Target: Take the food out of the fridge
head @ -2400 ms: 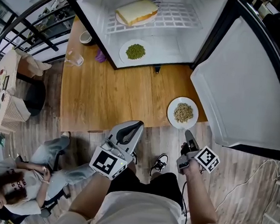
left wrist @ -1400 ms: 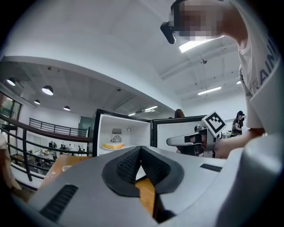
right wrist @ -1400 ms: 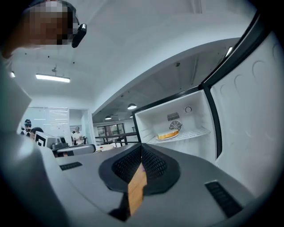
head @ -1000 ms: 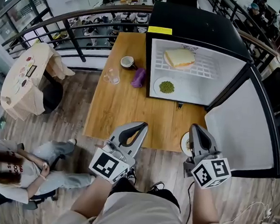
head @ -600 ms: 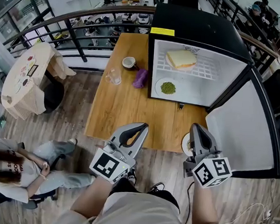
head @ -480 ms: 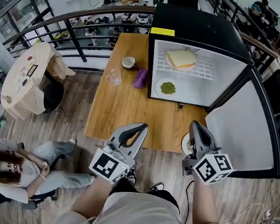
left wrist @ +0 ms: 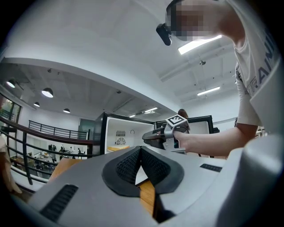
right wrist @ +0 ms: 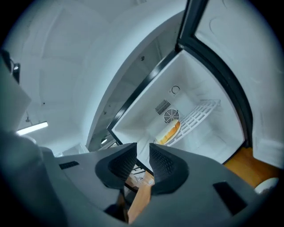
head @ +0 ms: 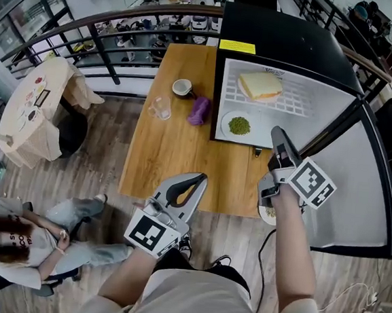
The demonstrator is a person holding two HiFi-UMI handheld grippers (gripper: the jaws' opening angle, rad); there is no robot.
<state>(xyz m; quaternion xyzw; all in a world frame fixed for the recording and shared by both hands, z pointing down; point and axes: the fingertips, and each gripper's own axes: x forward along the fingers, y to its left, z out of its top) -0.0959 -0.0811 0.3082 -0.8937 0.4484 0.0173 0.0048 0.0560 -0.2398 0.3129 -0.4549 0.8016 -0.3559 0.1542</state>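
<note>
Its empty jaws just opening, the right gripper should straddle the round white plate of green food at its rim, level.

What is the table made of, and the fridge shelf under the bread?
The table looks like wood with a smooth, light-brown finish: long grain lines and board seams show. The shelf under the bread looks like white-coated wire, probably metal underneath, though that can't be seen: it is a grid of thin bars with gaps.
</note>
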